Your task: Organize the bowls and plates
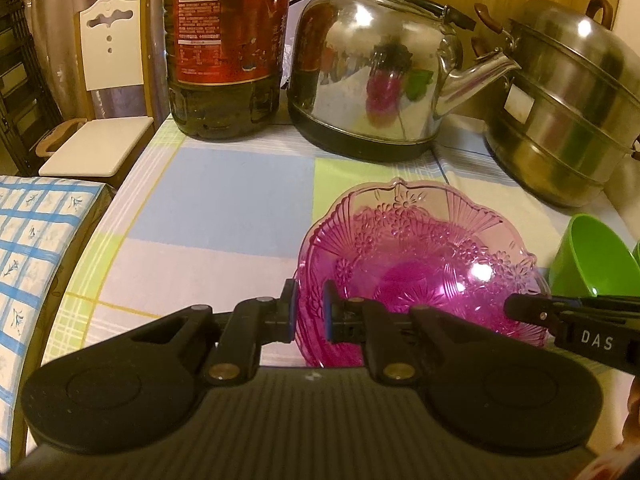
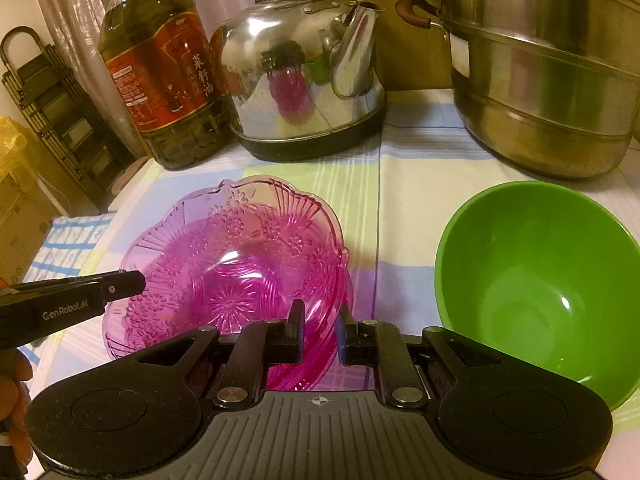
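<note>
A pink patterned glass bowl [image 1: 420,264] [image 2: 224,272] sits low on the checked tablecloth, held at two sides of its rim. In the left wrist view my left gripper [image 1: 310,312] is shut on the bowl's near-left rim, and its tip also shows in the right wrist view [image 2: 132,282]. My right gripper [image 2: 320,332] is shut on the near-right rim, with its tip visible from the left [image 1: 520,308]. I cannot tell whether the bowl touches the cloth. A green bowl [image 2: 540,288] [image 1: 592,256] stands upright just right of it.
Behind the bowls stand a large oil bottle [image 2: 160,72], a steel kettle [image 2: 304,80] and a stacked steel steamer pot [image 2: 552,72]. A white chair [image 1: 108,92] is beyond the table's left edge. A blue-checked surface [image 1: 36,248] lies to the left.
</note>
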Demonstrator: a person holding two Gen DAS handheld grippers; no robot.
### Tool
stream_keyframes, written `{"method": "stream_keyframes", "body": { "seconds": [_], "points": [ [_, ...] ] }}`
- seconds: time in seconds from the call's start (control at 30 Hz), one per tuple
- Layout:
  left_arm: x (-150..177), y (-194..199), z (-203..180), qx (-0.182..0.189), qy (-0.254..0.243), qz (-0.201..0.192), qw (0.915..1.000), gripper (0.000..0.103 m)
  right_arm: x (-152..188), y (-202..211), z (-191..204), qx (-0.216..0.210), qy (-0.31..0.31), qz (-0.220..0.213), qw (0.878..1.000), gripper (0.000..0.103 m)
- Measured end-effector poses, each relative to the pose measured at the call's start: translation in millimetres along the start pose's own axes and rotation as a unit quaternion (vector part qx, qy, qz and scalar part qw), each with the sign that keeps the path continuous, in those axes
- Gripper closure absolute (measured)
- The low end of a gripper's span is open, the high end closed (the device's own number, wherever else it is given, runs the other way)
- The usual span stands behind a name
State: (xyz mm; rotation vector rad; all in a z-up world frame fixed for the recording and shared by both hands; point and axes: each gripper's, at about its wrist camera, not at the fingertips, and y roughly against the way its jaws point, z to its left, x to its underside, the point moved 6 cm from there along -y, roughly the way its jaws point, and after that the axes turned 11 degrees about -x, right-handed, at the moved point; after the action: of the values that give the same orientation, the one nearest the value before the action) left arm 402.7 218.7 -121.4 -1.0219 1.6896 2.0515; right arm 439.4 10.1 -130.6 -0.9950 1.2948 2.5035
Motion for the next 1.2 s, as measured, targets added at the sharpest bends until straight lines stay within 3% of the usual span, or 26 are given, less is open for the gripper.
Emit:
{"method": "stream_keyframes", "body": {
  "seconds": [0.43, 0.5, 0.57, 0.67, 1.0, 1.2],
  "points": [
    [-1, -3, -2, 0.0, 0.001, -0.005, 1.0, 0.092, -1, -3, 1, 0.013, 0.021, -0.003, 1.0, 0.087],
    [-2, -2, -1, -0.011, -0.003, -0.012, 0.9999, 0.09, -2, -4, 2, 0.012, 0.026, -0.003, 1.0, 0.082],
    [-2, -3, 0, -0.022, -0.004, -0.017, 0.9996, 0.08, -2, -6, 2, 0.002, 0.026, -0.004, 1.0, 0.065],
    [-2, -3, 7, -0.019, 0.012, -0.014, 0.9997, 0.08, 0, -8, 2, -0.005, 0.02, -0.002, 1.0, 0.06],
    [-7, 3, 9, -0.009, 0.023, -0.024, 0.9994, 0.08, -1, -3, -1, -0.019, -0.02, -0.009, 1.0, 0.058],
    [-7, 5, 11, -0.008, 0.03, -0.026, 0.9992, 0.08, -8, 9, -3, -0.013, -0.028, -0.053, 0.998, 0.058]
  ]
}}
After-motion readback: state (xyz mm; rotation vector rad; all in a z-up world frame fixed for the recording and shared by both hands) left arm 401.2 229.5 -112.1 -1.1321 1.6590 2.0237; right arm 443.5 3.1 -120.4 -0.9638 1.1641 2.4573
